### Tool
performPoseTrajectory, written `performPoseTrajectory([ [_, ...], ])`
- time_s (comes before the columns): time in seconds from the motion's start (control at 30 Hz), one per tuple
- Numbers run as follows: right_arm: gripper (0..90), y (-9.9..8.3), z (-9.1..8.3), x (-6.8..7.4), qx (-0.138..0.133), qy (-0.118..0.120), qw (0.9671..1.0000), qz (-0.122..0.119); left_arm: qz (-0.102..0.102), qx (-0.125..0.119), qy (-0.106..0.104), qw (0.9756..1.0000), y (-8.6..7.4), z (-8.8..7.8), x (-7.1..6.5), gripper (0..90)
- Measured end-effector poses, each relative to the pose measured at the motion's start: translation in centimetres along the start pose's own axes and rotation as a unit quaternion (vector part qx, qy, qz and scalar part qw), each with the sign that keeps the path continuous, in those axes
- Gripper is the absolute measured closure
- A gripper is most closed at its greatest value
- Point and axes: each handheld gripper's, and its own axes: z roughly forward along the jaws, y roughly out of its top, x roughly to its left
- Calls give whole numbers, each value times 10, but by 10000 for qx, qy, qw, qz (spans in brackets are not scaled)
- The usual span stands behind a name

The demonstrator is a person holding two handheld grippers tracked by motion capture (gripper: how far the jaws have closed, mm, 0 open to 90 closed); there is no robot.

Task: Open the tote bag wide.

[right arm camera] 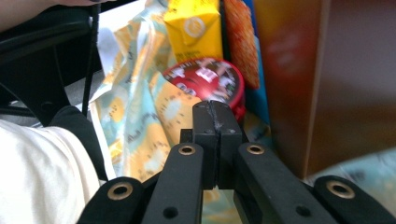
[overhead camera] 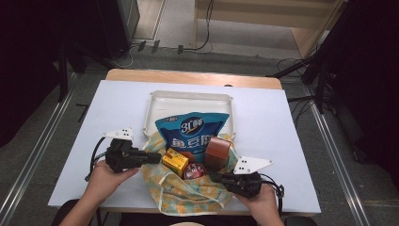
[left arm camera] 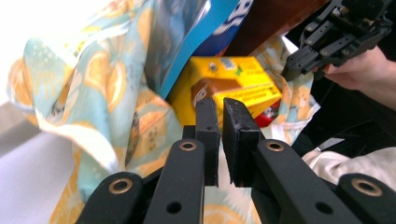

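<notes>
A yellow-and-teal patterned cloth (overhead camera: 188,195) lies at the table's near edge. On it stand a blue snack bag (overhead camera: 190,129), a brown box (overhead camera: 218,153), a yellow carton (overhead camera: 175,161) and a red round tin (overhead camera: 194,171). My left gripper (overhead camera: 157,157) reaches the cloth's left edge. In the left gripper view its jaws (left arm camera: 220,105) stand almost together, with a pale strip of cloth (left arm camera: 93,93) in the thin slit, before the yellow carton (left arm camera: 238,79). My right gripper (overhead camera: 215,176) sits at the cloth's right side. Its pads (right arm camera: 215,106) meet just short of the red tin (right arm camera: 210,81), nothing visible between them.
A white tray (overhead camera: 188,96) lies behind the bag at the middle of the table. Pale tabletop (overhead camera: 117,113) spreads to both sides of the cloth. In the left gripper view the right gripper (left arm camera: 292,70) points in from the upper right. The brown box (right arm camera: 327,84) rises close on the right gripper's right.
</notes>
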Motion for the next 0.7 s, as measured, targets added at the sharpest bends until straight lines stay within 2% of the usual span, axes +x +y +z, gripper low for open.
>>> performPoseTrajectory([
  [0.13,900,-7,3,-2,149,15,9999,27,-129,29,82,9999,-10,-1,7,853],
  [0.2,900,-10,4,-2,196,57,9998,53,-94,47,162,9998,-11,-3,8,853],
  [0.3,900,-16,7,-2,252,181,9994,139,-111,69,143,9998,-14,-3,11,852],
  [0.57,900,-22,13,1,422,248,9988,99,-303,114,209,9993,-22,0,22,852],
  [0.67,900,-24,16,2,514,274,9983,74,-366,256,232,9987,-25,4,26,852],
  [0.7,900,-26,19,4,616,260,9978,-29,-348,348,258,9985,-26,8,28,852],
])
